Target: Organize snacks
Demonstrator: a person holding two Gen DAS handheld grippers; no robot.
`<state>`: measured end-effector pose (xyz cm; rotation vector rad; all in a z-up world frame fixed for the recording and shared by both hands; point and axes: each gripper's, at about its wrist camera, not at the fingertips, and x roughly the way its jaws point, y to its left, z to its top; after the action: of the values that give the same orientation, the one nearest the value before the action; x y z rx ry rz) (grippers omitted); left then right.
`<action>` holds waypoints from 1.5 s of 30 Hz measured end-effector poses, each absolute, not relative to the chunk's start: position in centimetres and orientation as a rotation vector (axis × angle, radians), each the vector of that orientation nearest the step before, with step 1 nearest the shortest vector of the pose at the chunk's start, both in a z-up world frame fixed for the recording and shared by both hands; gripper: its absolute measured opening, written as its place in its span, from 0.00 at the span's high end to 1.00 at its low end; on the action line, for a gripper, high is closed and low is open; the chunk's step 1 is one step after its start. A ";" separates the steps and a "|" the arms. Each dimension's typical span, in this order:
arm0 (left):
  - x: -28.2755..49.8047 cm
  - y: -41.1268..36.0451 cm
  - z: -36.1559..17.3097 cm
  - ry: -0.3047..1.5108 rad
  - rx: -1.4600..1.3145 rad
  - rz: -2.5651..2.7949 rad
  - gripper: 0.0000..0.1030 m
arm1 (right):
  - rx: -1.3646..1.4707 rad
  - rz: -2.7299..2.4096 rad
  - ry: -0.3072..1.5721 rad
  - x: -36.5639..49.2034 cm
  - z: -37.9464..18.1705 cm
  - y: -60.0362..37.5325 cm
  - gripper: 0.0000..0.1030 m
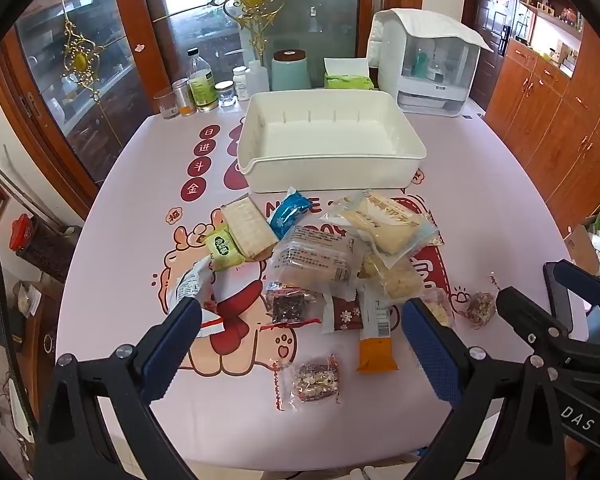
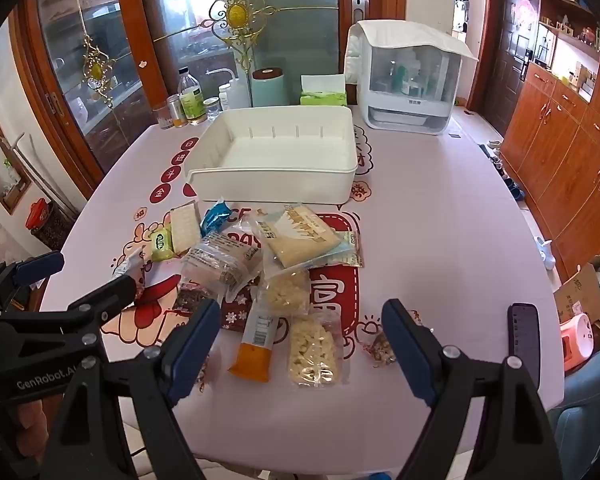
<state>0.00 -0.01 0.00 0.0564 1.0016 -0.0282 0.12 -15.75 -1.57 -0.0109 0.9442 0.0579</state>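
Hovering over the near edge of the counter (image 1: 112,264), both sets of tongs stand wide and hold nothing: the left tongs (image 1: 300,334) and the right tongs (image 2: 300,336). One white bin (image 1: 328,140) sits on the far side, nothing in it. Between bin and tongs lies a loose heap of about a dozen snack packets (image 1: 320,256), among them one blue wrapper (image 1: 290,214), one green packet (image 1: 222,248) and one orange-ended bar (image 2: 252,350)
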 end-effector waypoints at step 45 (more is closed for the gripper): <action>-1.9 -1.3 1.1 0.963 0.012 0.005 0.03 | -0.032 0.106 0.873 -1.4 0.2 -16.8 0.19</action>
<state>-1.91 -1.35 1.12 0.0123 0.9630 0.0052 -1.42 -16.78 0.24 -0.0323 0.8733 0.1061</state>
